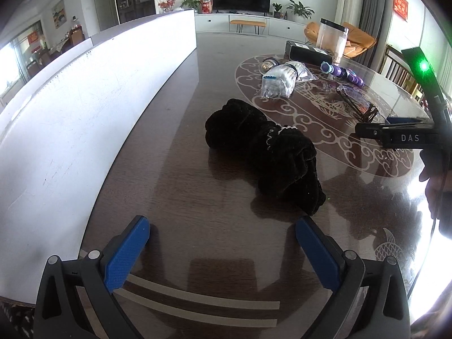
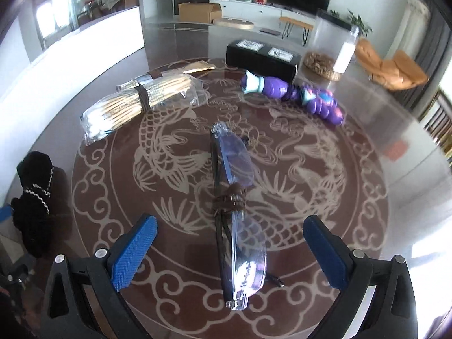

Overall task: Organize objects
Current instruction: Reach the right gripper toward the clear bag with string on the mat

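Note:
A crumpled black velvet cloth (image 1: pixel 265 155) with thin white trim lies on the dark table, just ahead of my open left gripper (image 1: pixel 223 226); nothing is between its blue pads. In the right wrist view a folded pair of glasses (image 2: pixel 234 197) with bluish lenses lies on the round dragon pattern. It reaches in between the fingers of my open right gripper (image 2: pixel 230 234), which do not touch it. The same cloth (image 2: pixel 34 197) shows at the left edge. The right gripper (image 1: pixel 395 134) also appears at the right of the left wrist view, beside the glasses (image 1: pixel 356 101).
A bag of cotton swabs (image 2: pixel 132 107), a purple toy (image 2: pixel 296 93), a black box (image 2: pixel 262 56) and a clear jar (image 2: pixel 330 45) lie farther back on the table. A white panel (image 1: pixel 84 107) runs along the left side. A person's hand (image 1: pixel 435 186) holds the right gripper.

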Demonstrator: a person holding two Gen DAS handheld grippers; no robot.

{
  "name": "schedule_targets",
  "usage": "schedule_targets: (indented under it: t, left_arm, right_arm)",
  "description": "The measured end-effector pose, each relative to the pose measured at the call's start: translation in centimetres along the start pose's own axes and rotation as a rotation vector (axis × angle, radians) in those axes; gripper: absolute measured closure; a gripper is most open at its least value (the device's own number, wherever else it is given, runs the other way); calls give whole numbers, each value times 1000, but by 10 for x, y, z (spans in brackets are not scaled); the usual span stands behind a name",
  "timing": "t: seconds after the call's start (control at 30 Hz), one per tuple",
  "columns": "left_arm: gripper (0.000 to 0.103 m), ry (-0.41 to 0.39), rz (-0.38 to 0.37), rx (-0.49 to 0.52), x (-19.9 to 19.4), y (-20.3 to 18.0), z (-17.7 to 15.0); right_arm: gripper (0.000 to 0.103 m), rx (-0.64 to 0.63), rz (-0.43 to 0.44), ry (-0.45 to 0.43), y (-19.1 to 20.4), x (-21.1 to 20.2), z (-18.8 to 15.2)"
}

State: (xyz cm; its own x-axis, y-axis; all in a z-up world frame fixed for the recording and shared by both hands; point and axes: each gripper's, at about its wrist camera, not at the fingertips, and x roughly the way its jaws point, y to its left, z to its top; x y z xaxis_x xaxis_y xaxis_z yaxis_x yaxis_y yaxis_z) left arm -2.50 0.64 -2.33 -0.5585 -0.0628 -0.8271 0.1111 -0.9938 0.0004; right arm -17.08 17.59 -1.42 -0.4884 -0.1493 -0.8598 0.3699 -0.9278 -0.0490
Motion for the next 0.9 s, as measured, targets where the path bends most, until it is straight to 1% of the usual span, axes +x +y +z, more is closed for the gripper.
schedule_targets:
  t: [0.07, 0.47, 0.9]
  left_arm:
    - [0, 0, 0, 0, 0, 0, 0]
    - [0, -1, 0, 0, 0, 0, 0]
    - [0, -1, 2, -1, 0, 0, 0]
  right_arm:
    - [0, 38, 30, -4, -5, 0, -4]
    - [0, 64, 10, -67, -8, -2, -12]
    - [0, 70, 3, -74, -6, -5, -13]
